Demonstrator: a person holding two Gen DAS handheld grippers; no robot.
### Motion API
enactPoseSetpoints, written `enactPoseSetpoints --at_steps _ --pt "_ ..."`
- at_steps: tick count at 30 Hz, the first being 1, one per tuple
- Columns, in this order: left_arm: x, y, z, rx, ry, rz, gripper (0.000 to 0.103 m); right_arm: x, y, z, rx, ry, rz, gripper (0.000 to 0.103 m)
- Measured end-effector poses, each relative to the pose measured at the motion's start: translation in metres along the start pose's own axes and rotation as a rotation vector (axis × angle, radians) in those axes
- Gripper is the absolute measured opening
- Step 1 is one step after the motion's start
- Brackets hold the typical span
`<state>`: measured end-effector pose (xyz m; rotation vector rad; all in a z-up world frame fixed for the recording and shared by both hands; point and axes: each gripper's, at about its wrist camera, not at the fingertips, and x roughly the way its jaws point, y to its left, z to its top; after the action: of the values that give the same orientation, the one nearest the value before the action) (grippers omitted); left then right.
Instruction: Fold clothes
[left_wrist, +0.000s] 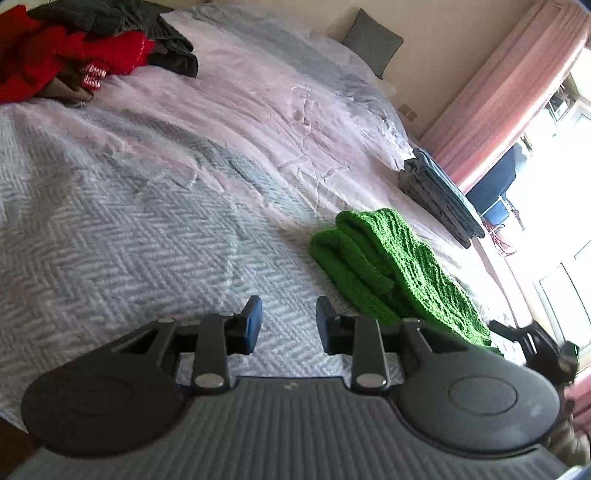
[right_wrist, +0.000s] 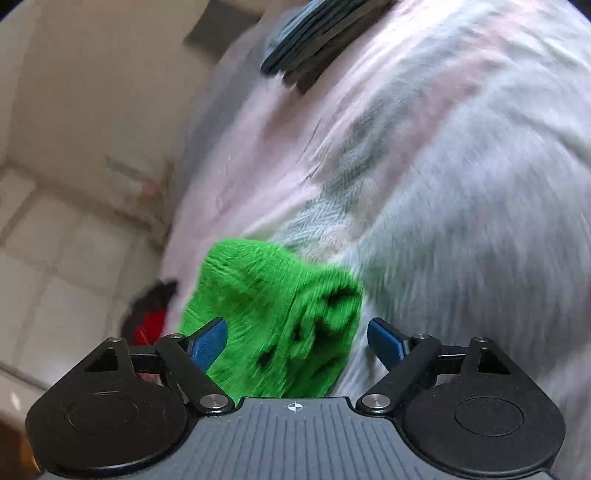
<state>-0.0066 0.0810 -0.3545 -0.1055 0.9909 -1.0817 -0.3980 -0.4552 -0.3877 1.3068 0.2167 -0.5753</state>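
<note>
Green knit sweater (left_wrist: 391, 266) lies folded on bed (left_wrist: 147, 221), long axis toward the window. Right gripper (right_wrist: 295, 341) nearer, jaws apart, seemingly straddling it (blurred); left gripper (left_wrist: 288, 325) parted, empty, beside it.

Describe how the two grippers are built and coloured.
Both the left gripper and the right gripper have blue pads on black linkage arms with silver pivot screws, two round black housings, and a grey ribbed body between them. The right body carries a small white crosshair mark.
</note>
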Motion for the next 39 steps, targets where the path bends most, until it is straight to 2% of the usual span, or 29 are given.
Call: enactPoseSetpoints --at_steps 3,4,6,8,9,10,12,14,16,18,20,22,24,27,30,34,39 --pt "0.006 0.001 -0.002 -0.023 0.021 0.004 0.027 -0.004 -0.007 -0.025 0.118 -0.025 0.053 0.084" --pt "0.006 0.000 -0.002 -0.021 0.023 0.008 0.027 -0.003 -0.007 -0.030 0.139 -0.032 0.053 0.081" --pt "0.007 -0.002 -0.003 -0.015 0.024 0.013 0.027 0.004 -0.007 -0.034 0.162 -0.041 0.026 0.069" --pt "0.007 -0.004 -0.003 -0.014 0.024 0.013 0.027 0.013 -0.014 -0.030 0.191 -0.030 -0.019 0.043" --pt "0.008 -0.005 -0.003 -0.015 0.024 0.013 0.027 0.014 -0.017 -0.027 0.210 -0.027 -0.013 0.037" --pt "0.008 -0.005 -0.003 -0.018 0.022 0.014 0.027 0.015 -0.018 -0.022 0.203 -0.020 -0.010 0.035" --pt "0.008 -0.007 -0.002 -0.024 0.018 0.016 0.027 0.011 -0.004 -0.009 0.036 -0.002 -0.036 0.030" --pt "0.008 -0.007 0.000 -0.031 0.016 0.010 0.027 0.005 0.015 0.009 -0.162 0.005 -0.066 0.029" --pt "0.012 -0.009 0.004 -0.031 0.021 0.006 0.027 0.000 0.026 0.032 -0.303 0.005 -0.090 0.028" --pt "0.016 -0.014 0.007 -0.019 0.024 0.004 0.027 -0.002 0.026 0.060 -0.388 0.016 -0.104 0.028" --pt "0.022 -0.020 0.011 -0.007 0.028 -0.004 0.027 0.001 0.016 0.087 -0.418 0.045 -0.103 0.030" --pt "0.033 -0.028 0.013 0.002 0.039 -0.018 0.028 0.005 0.001 0.098 -0.352 0.055 -0.151 0.034" --pt "0.044 -0.036 0.016 0.011 0.049 -0.033 0.030 0.003 -0.012 0.100 -0.267 0.038 -0.195 0.056" --pt "0.063 -0.047 0.023 0.015 0.067 -0.061 0.032 -0.032 -0.018 0.077 -0.132 -0.099 -0.180 0.057" --pt "0.080 -0.055 0.032 0.005 0.084 -0.094 0.034 -0.067 -0.027 0.045 0.046 -0.195 -0.103 0.057" --pt "0.100 -0.062 0.041 -0.032 0.112 -0.140 0.040 -0.085 -0.030 0.020 0.160 -0.196 -0.033 0.057" --pt "0.120 -0.056 0.049 -0.148 0.151 -0.204 0.043 -0.086 -0.033 0.025 0.181 -0.223 -0.033 0.056"
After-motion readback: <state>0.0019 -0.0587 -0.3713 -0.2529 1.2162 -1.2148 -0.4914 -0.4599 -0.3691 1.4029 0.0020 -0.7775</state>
